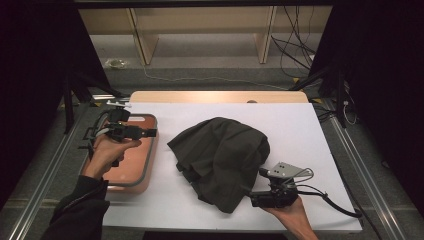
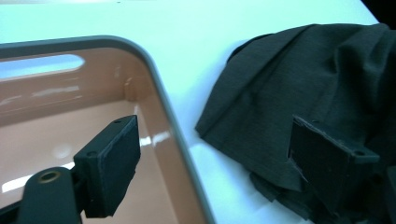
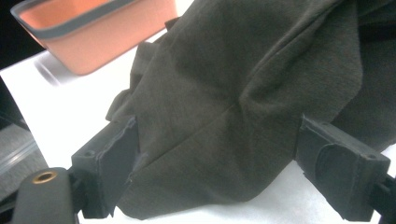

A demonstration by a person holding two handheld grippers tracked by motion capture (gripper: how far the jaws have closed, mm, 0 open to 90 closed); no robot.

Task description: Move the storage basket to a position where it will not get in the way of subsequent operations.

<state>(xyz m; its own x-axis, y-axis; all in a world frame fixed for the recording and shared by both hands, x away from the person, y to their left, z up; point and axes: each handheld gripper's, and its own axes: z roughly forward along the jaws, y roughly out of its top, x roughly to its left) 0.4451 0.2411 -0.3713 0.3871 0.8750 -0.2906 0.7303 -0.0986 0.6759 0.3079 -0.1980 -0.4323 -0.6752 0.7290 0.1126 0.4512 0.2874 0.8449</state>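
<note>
A dark olive-brown cloth [image 1: 220, 157] lies crumpled in the middle of the white table cover [image 1: 300, 130]. A salmon-coloured bin [image 1: 145, 170] with a grey rim stands at the left, with nothing visible inside. My left gripper [image 1: 149, 133] hovers over the bin, pointing right toward the cloth. In the left gripper view it [image 2: 215, 135] is open, one jaw over the bin [image 2: 56, 140] and the other in front of the cloth [image 2: 289, 79]. My right gripper [image 1: 252, 199] sits at the cloth's near right edge. It [image 3: 219, 154] is open wide, with the cloth's hem [image 3: 224, 112] lying between the jaws.
Metal rails [image 1: 45, 190] run along both sides of the table. A wooden shelf unit [image 1: 200, 25] and loose cables [image 1: 295, 50] are on the floor beyond the far edge. The right gripper's cable [image 1: 340, 205] trails across the near right corner.
</note>
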